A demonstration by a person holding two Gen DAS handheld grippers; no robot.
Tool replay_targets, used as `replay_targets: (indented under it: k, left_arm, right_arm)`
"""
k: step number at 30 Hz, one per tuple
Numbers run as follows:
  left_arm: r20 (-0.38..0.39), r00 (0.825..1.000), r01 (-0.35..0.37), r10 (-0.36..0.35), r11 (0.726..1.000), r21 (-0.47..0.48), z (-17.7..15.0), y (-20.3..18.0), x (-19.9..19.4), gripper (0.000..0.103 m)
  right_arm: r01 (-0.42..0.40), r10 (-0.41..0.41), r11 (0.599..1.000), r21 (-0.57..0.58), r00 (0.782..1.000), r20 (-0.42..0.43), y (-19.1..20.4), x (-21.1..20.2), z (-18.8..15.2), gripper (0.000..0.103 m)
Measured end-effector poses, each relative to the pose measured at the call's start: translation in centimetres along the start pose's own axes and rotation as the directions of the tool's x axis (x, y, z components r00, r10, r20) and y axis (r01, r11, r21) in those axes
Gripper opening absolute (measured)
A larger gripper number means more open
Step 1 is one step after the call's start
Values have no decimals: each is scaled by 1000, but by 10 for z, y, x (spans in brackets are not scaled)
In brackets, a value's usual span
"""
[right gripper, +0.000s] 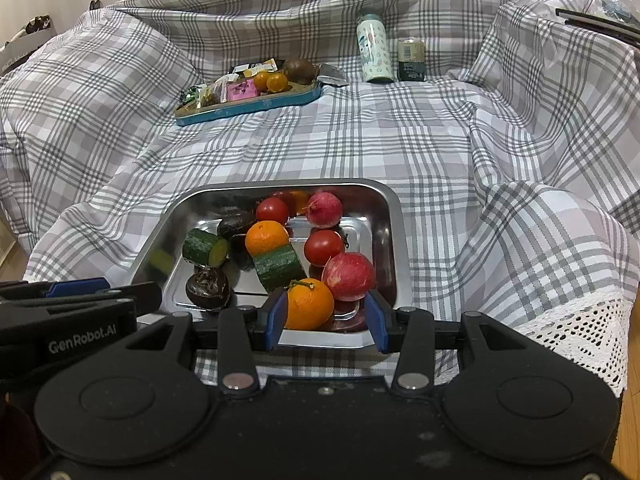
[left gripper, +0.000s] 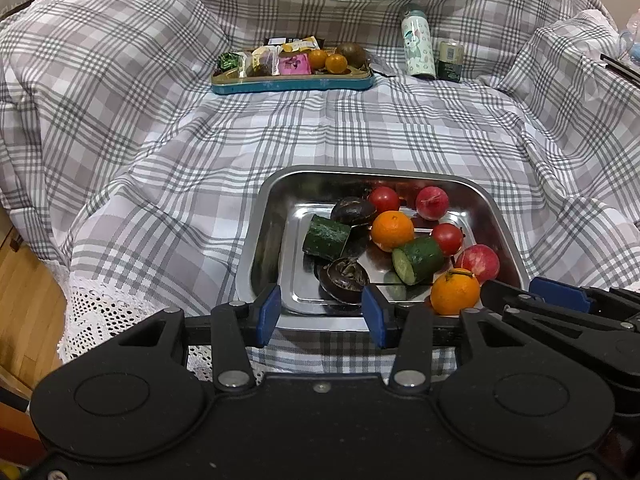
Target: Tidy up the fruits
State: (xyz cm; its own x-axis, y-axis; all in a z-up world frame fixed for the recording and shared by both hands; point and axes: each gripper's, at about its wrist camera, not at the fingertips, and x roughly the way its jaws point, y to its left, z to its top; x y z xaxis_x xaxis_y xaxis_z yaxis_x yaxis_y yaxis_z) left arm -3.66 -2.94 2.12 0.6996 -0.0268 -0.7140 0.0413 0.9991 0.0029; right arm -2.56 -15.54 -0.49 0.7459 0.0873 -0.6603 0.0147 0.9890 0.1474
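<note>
A steel tray (left gripper: 264,216) (right gripper: 394,216) on the checked cloth holds two oranges, two tomatoes, two red apples, two cucumber pieces and dark round fruits. My left gripper (left gripper: 322,314) is open at the tray's near edge, in front of a dark fruit (left gripper: 344,285). My right gripper (right gripper: 326,322) is open, its fingers on either side of the near orange (right gripper: 309,304) (left gripper: 454,292) without closing on it. A red apple (right gripper: 349,276) lies just right of that orange. A cucumber piece (right gripper: 278,266) lies behind it.
A blue tray (left gripper: 292,84) (right gripper: 248,108) at the back holds snack packets, two small oranges and a brown fruit. A patterned bottle (left gripper: 418,44) (right gripper: 374,48) and a small dark jar (left gripper: 450,60) (right gripper: 411,60) stand to its right. Cloth folds rise at both sides.
</note>
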Motion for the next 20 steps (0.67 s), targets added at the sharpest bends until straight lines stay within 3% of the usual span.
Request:
replay_targets:
  k: [20]
  left_arm:
    - [-56,998,28,-30,999,-27,15,3,21,53]
  right_arm:
    - [-4,5,1000,10,997,-75,-3,22,14,45]
